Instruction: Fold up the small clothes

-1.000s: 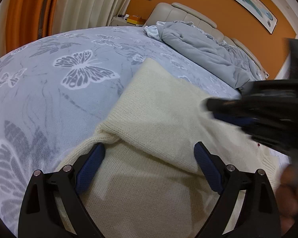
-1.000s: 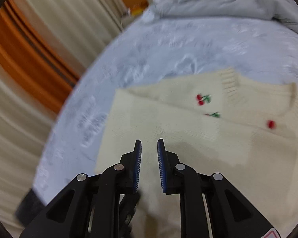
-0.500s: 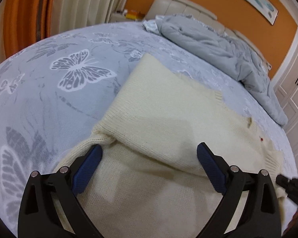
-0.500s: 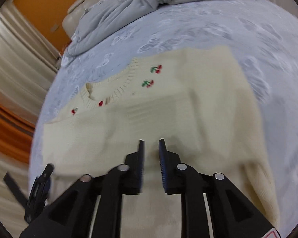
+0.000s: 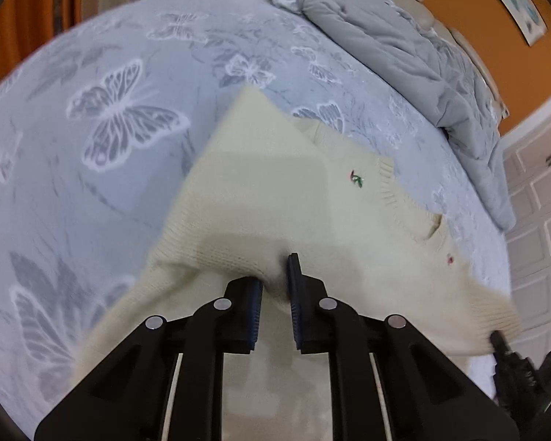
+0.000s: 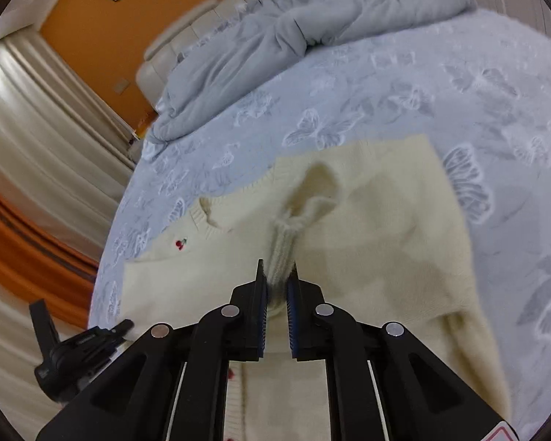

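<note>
Cream knit sweater (image 5: 260, 191) on the butterfly bedspread (image 5: 92, 169) — soft, light, stretchy. Left gripper (image 5: 275, 286) and right gripper (image 6: 276, 279) — 2 tools — each pinch its near edge; ribbed hems likely grip best.

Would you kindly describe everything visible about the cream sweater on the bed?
The cream sweater is a soft knit with ribbed neckline and hem, small embroidered cherries and red buttons. It lies partly folded on the butterfly-print bedspread. The left gripper pinches a folded edge; the right gripper clamps a bunched ribbed strip, pulling the fabric into a raised pucker.
</note>
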A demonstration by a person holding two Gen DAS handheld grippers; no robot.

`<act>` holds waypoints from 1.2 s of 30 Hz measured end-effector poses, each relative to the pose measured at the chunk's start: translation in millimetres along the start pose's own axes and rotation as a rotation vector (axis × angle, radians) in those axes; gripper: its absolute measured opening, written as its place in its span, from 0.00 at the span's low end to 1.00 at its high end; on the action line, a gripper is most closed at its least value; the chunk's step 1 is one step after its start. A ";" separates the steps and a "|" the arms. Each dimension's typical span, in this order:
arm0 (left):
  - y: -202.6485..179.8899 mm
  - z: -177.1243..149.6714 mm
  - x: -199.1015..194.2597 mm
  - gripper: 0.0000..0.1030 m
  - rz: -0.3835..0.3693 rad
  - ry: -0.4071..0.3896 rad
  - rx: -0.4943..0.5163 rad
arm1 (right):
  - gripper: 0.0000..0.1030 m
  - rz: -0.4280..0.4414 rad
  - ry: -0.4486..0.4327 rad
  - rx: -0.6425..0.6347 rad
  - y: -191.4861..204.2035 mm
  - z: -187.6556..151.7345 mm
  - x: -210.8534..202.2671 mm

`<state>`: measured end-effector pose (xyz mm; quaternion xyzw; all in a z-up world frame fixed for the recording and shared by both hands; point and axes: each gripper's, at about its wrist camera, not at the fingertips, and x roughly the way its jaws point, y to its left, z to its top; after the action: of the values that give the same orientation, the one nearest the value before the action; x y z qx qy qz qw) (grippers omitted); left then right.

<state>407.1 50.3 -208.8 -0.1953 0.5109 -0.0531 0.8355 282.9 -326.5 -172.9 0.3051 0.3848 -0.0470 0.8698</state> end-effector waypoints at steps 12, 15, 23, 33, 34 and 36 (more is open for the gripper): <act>44.1 -49.3 -86.4 0.80 0.029 0.004 0.144 | 0.59 -0.126 0.092 -0.084 -35.0 -56.3 -68.6; 77.9 -90.8 -113.0 0.88 0.076 0.060 0.164 | 0.61 -0.191 0.166 -0.112 -61.5 -103.0 -105.4; 135.8 -188.5 -120.8 0.91 0.039 0.239 -0.058 | 0.66 -0.155 0.379 0.046 -104.6 -223.3 -131.8; 94.3 -189.1 -128.3 0.10 -0.003 0.275 -0.036 | 0.10 -0.042 0.280 0.117 -69.4 -209.4 -123.8; 95.5 -188.9 -137.6 0.10 -0.019 0.263 -0.050 | 0.09 -0.039 0.255 0.106 -63.7 -206.0 -133.2; 90.5 -184.8 -158.1 0.09 -0.041 0.223 -0.051 | 0.08 -0.019 0.207 0.092 -57.9 -202.4 -157.1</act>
<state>160.8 128.7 -185.7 -0.2196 0.5979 -0.0787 0.7669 24.9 -282.7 -196.7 0.3441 0.4732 -0.0411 0.8100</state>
